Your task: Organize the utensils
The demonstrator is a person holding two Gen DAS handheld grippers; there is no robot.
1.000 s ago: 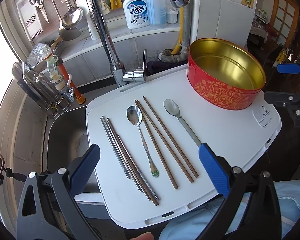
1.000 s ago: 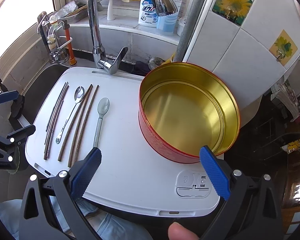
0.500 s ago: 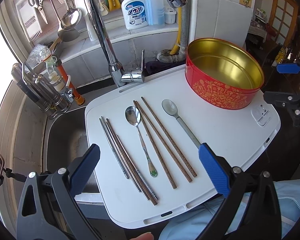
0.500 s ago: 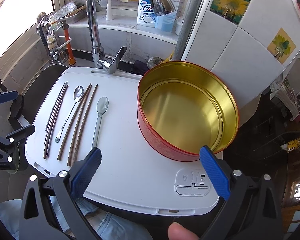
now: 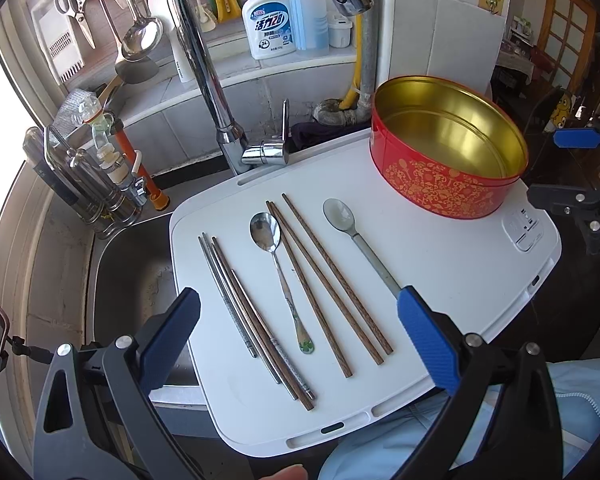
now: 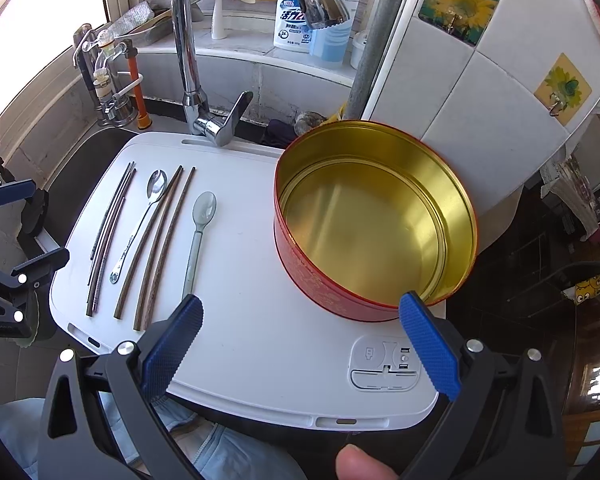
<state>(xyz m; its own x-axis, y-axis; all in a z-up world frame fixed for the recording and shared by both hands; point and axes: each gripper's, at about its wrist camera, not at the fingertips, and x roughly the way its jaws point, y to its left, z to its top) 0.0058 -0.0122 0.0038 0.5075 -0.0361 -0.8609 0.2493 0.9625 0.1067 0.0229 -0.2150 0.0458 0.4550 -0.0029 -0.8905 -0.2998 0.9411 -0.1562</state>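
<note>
On the white board point(image 5: 440, 280) lie slim metal and dark chopsticks point(image 5: 252, 320), a steel spoon with a patterned handle point(image 5: 278, 264), brown wooden chopsticks point(image 5: 324, 276) and a grey-handled spoon point(image 5: 356, 232). An empty red tin with a gold inside point(image 5: 444, 148) stands at the board's back right. My left gripper point(image 5: 300, 340) is open above the board's near edge, over the utensils. My right gripper point(image 6: 300, 340) is open and empty, in front of the tin point(image 6: 372, 216); the utensils point(image 6: 152, 232) lie to its left.
A chrome tap point(image 5: 204, 60) arches over the board's back. The sink basin point(image 5: 128, 280) lies left of the board. Soap bottles point(image 5: 266, 28) stand on the ledge; ladles and scissors point(image 5: 76, 12) hang at the back left. A tiled wall point(image 6: 480, 72) stands behind the tin.
Both grippers have shifted only slightly; the scene has slid a little left in both views. Nothing was taken hold of, and the utensils and tin have not moved.
</note>
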